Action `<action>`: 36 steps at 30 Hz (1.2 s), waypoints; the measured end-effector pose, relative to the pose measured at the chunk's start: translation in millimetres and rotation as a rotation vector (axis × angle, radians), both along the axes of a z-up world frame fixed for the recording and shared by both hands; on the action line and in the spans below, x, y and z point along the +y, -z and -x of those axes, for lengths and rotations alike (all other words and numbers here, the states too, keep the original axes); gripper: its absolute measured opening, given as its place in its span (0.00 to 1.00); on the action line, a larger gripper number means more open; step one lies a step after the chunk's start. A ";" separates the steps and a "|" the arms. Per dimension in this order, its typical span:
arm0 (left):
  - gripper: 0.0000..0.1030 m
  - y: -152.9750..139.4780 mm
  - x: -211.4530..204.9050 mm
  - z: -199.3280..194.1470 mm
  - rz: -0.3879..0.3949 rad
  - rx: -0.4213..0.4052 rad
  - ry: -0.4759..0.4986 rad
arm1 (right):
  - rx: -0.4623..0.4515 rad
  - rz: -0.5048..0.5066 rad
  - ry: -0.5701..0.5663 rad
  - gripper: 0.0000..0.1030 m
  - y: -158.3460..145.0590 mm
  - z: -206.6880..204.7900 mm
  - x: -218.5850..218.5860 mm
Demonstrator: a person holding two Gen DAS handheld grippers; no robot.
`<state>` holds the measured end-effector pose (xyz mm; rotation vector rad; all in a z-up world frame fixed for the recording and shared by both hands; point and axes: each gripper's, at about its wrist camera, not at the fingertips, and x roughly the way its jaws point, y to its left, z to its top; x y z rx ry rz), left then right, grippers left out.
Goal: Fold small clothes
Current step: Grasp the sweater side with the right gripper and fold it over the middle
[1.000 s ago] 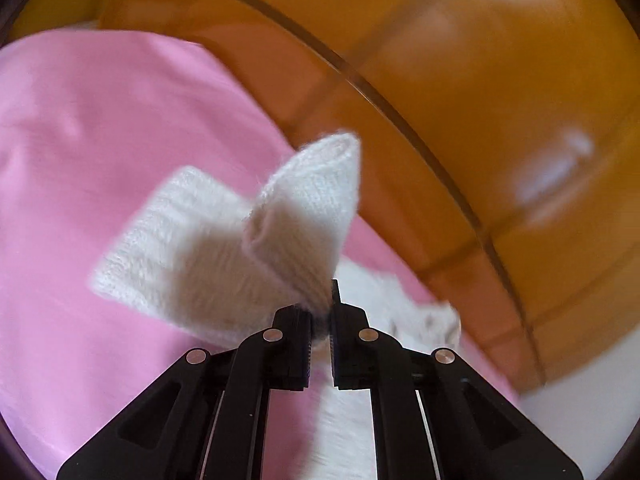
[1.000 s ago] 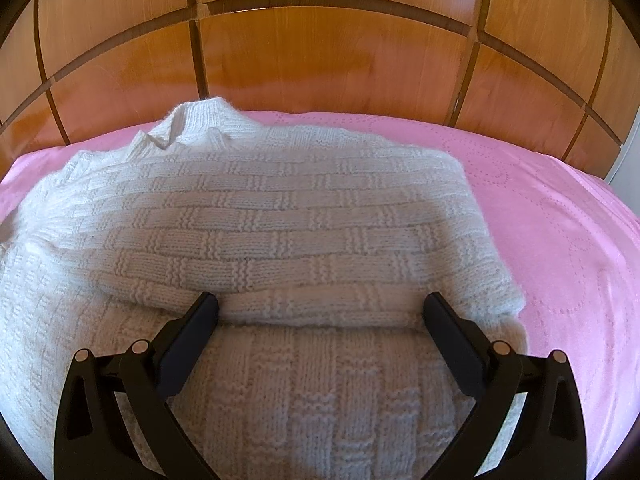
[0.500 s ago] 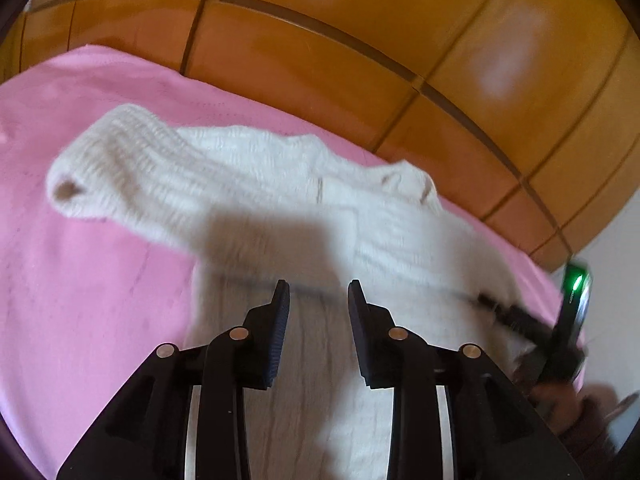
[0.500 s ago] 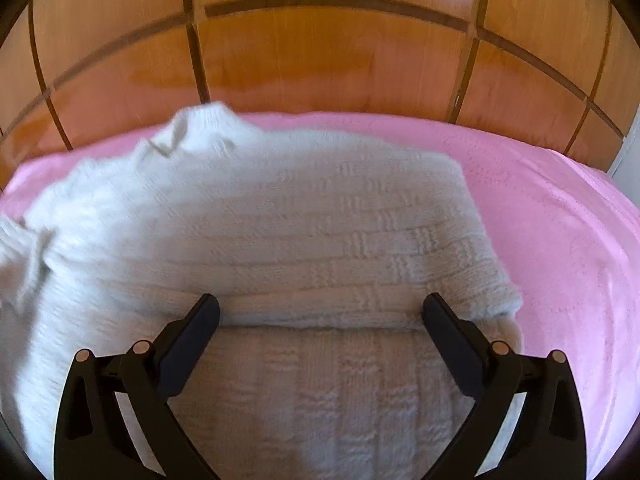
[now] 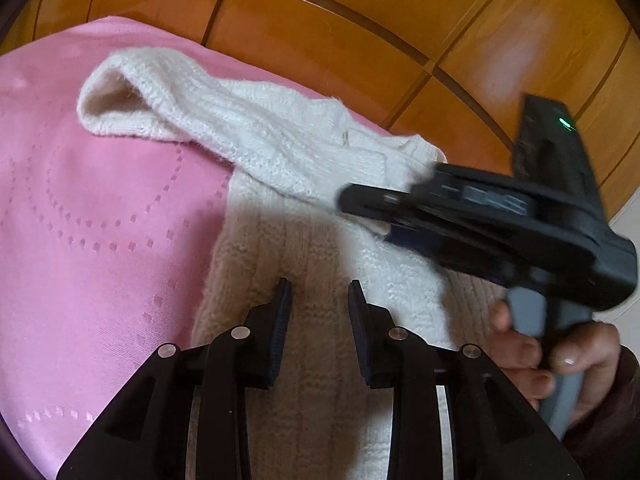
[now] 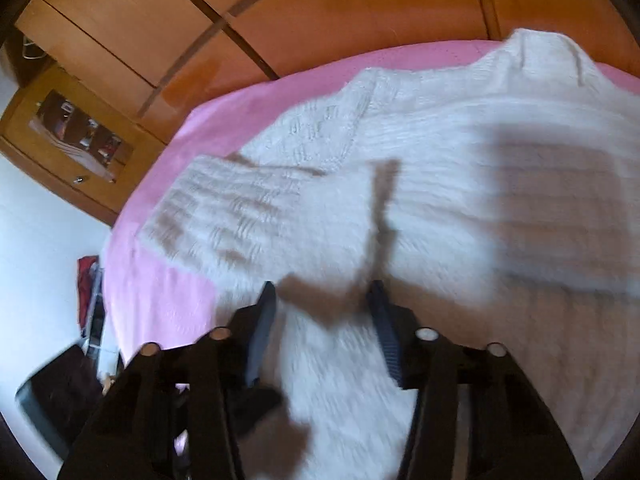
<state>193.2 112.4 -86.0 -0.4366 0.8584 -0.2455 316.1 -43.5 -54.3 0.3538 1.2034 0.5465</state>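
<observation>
Lying: cream knitted sweater (image 5: pixel 304 240) spread on pink bedspread (image 5: pixel 100 220), beside the wooden headboard (image 5: pixel 360 32).
Sleeve (image 5: pixel 192 112): stretched out, cuff gaping.
Left gripper (image 5: pixel 316 300): jaws apart, nothing gripped.
Right gripper (image 6: pixel 320 304): jaws closing over the knit, gripping nothing.

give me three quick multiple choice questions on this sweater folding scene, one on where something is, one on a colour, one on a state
1. Where does the white knitted sweater lie?
A. on the pink bedspread
B. on a wooden floor
C. in a basket

2. What colour is the small light on the right gripper, seen from the left wrist?
A. red
B. green
C. blue

3. What is between the pads of the left gripper?
A. a pinched sleeve cuff
B. a sock
C. nothing, they stand apart above the knit

Answers:
1 A, pink cloth shows around the sweater in both views.
2 B, a green dot glows on its black body.
3 C, a clear gap shows between the fingers.
</observation>
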 end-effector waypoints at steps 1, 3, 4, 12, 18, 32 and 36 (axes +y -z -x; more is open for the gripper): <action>0.28 0.5 0.6 -0.1 0.003 -0.001 0.001 | -0.005 0.025 0.004 0.11 -1.8 -3.3 4.5; 0.28 2.4 2.2 0.6 0.013 -0.004 0.001 | -0.051 0.058 0.002 0.06 -18.4 -5.4 7.2; 0.28 2.6 3.2 1.1 0.018 -0.006 0.001 | -0.096 0.061 0.004 0.06 -30.9 -2.7 5.5; 0.28 4.4 1.6 1.8 0.006 -0.011 -0.003 | -0.346 0.088 0.160 0.06 -122.3 2.4 -72.8; 0.28 -2.7 -8.0 -1.9 -0.045 0.008 -0.007 | -0.324 0.166 0.336 0.06 -115.4 3.3 -159.2; 0.57 -22.3 -24.2 -80.8 0.050 0.021 0.000 | -0.178 0.226 0.535 0.06 -57.2 21.6 -259.3; 0.62 -11.3 23.8 -103.8 0.202 0.066 -0.219 | -0.141 0.274 0.560 0.05 -40.5 21.5 -269.5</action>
